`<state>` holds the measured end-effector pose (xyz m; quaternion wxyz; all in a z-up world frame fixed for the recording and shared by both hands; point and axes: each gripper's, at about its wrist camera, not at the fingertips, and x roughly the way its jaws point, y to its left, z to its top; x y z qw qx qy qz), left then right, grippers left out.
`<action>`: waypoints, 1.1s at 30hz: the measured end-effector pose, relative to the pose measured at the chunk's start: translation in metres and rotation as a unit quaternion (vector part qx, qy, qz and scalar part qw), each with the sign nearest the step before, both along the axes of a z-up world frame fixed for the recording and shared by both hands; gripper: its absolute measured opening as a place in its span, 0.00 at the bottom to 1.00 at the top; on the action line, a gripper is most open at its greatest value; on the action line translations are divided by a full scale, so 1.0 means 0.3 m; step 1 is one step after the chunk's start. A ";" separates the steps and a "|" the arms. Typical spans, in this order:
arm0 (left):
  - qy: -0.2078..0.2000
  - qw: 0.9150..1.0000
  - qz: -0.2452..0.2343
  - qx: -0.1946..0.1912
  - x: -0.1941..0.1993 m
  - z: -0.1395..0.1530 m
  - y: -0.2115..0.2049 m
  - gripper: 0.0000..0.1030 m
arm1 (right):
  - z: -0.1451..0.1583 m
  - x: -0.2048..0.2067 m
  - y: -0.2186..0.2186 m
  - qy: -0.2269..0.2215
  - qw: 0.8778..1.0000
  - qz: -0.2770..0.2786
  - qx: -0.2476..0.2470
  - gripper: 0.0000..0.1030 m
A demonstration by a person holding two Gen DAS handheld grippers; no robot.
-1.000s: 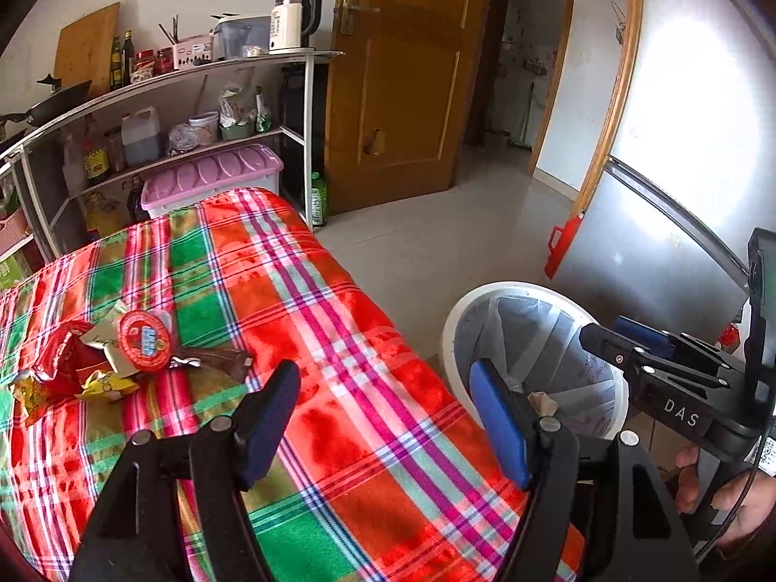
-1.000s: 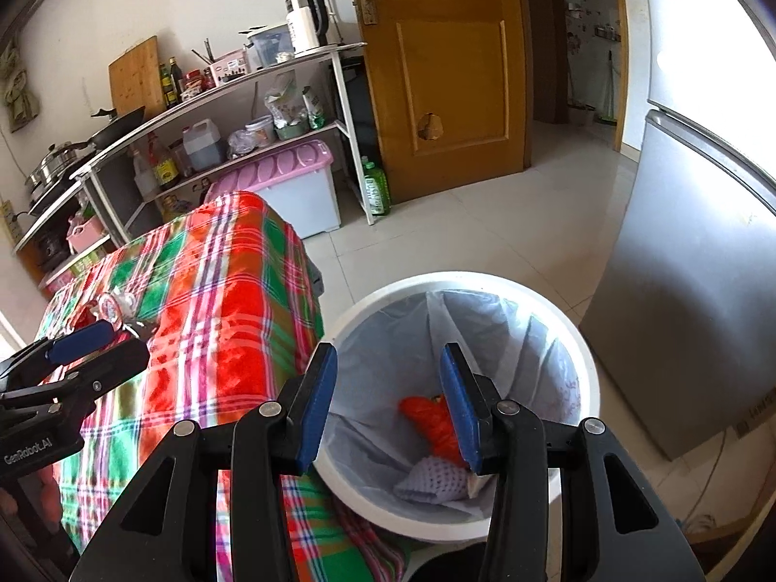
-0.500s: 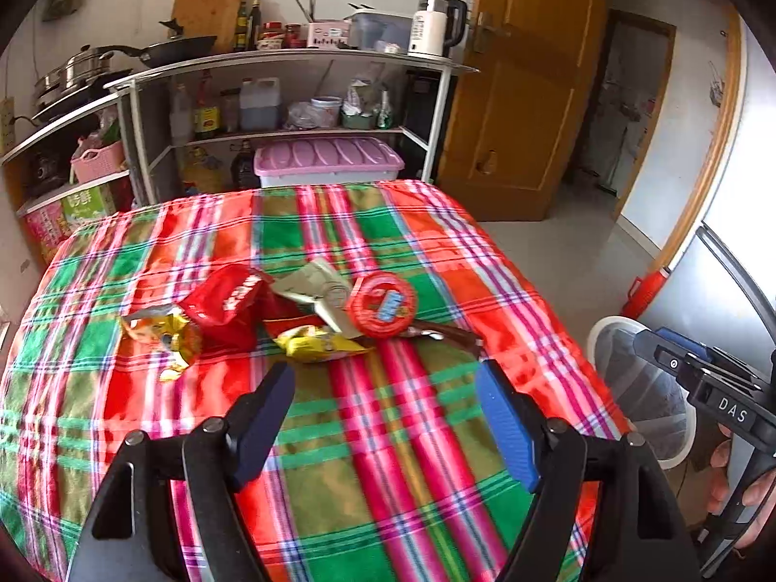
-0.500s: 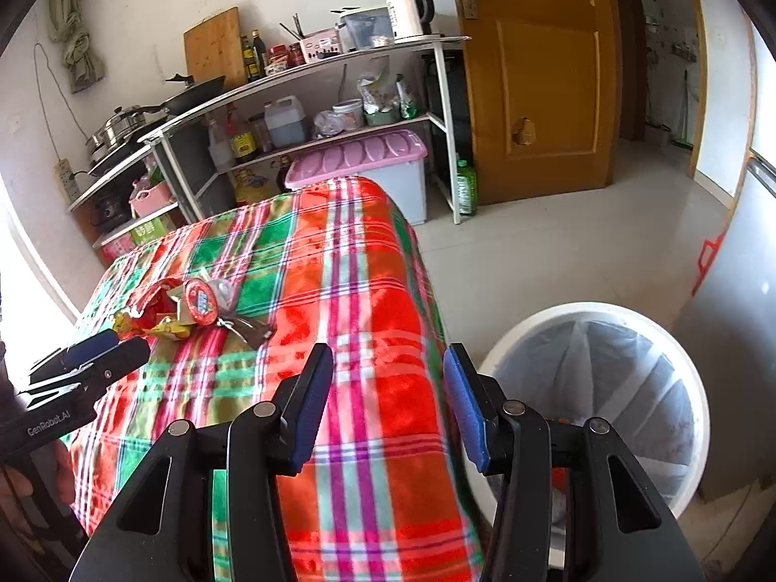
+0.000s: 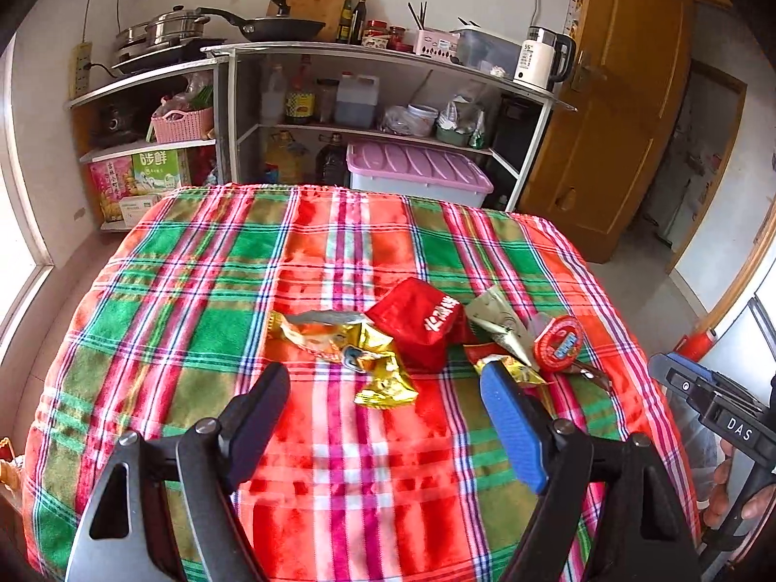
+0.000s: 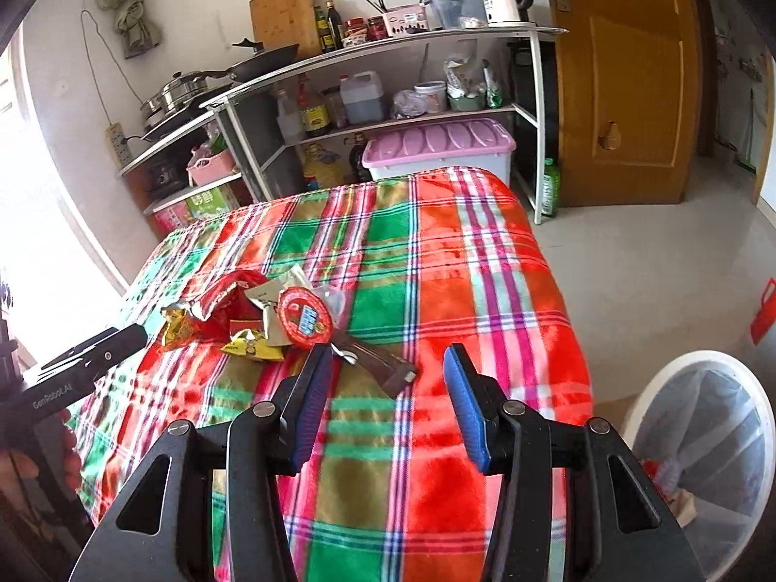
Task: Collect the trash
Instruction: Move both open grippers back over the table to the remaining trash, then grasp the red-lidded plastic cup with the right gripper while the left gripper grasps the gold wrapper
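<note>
A heap of trash lies on the plaid tablecloth (image 5: 194, 291): a gold wrapper (image 5: 373, 363), a red packet (image 5: 422, 320), a silvery-green wrapper (image 5: 499, 320), a round red lid (image 5: 557, 342) and a brown wrapper (image 6: 383, 366). My left gripper (image 5: 383, 373) hovers just short of the gold wrapper; its jaws are opening with nothing between them. My right gripper (image 6: 388, 354) stands open over the brown wrapper, near the round red lid (image 6: 304, 317), and holds nothing. The white lined bin (image 6: 645, 402) sits on the floor at the right, with some trash inside.
Metal shelves (image 5: 388, 56) with pans, bottles and a kettle (image 5: 538, 58) stand behind the table. A pink-lidded box (image 5: 417, 169) sits under them. A wooden door (image 6: 625, 72) and tiled floor lie to the right. A hand (image 5: 727, 494) holds the right gripper's handle.
Both grippers swung left from the bin to the table, and the trash heap now lies right in front of them. Both pairs of jaws stand a little wider.
</note>
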<state>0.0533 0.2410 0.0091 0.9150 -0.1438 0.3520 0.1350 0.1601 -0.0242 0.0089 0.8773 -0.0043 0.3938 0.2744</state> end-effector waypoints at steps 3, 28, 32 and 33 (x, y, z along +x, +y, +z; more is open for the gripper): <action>0.003 1.000 0.005 -0.006 0.003 -0.011 0.043 0.81 | -0.012 0.019 0.064 0.004 1.000 0.012 -0.001 0.48; 0.054 0.998 0.010 -0.019 0.132 -0.129 0.135 0.82 | -0.110 0.122 0.339 -0.005 0.996 0.044 -0.080 0.48; 0.055 0.998 0.009 -0.019 0.136 -0.133 0.132 0.82 | -0.116 0.122 0.342 -0.011 0.995 0.043 -0.091 0.48; 0.055 0.998 0.010 -0.017 0.136 -0.133 0.131 0.82 | -0.118 0.122 0.341 -0.010 0.995 0.044 -0.089 0.48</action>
